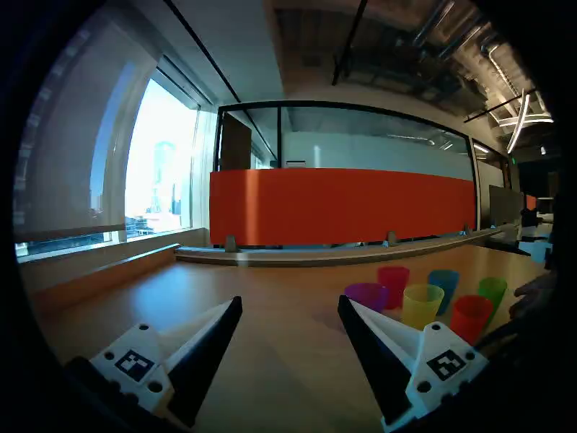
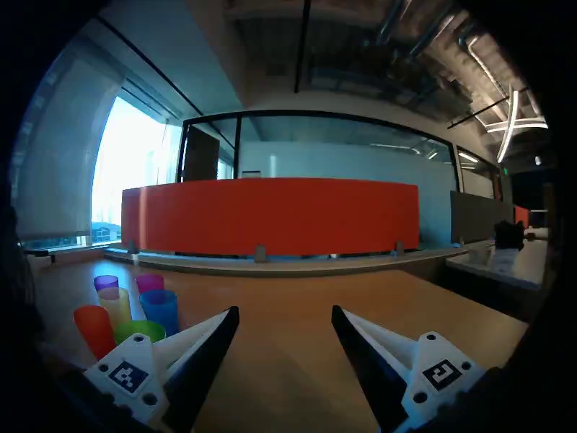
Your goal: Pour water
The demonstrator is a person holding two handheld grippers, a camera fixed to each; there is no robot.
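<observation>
Several coloured plastic cups stand close together on a wooden table (image 1: pixel 288 296). In the left gripper view they sit ahead to the right: purple cup (image 1: pixel 366 294), red cup (image 1: pixel 393 283), yellow cup (image 1: pixel 422 304), blue cup (image 1: pixel 443 286), green cup (image 1: pixel 492 291), orange cup (image 1: pixel 471 317). My left gripper (image 1: pixel 290 310) is open, nothing between its fingers, just left of the cups. In the right gripper view the cups stand at the left: orange cup (image 2: pixel 94 328), yellow cup (image 2: pixel 115 304), blue cup (image 2: pixel 161 309), green cup (image 2: pixel 140 331), magenta cup (image 2: pixel 149 283), purple cup (image 2: pixel 106 283). My right gripper (image 2: pixel 285 316) is open and empty, right of them.
An orange partition (image 1: pixel 339 206) with glass above it runs along the table's far edge. Bright windows (image 1: pixel 155 173) and a low ledge line the left side. A hand (image 1: pixel 534 296) rests at the right edge of the left gripper view. More desks (image 2: pixel 505 263) stand at the right.
</observation>
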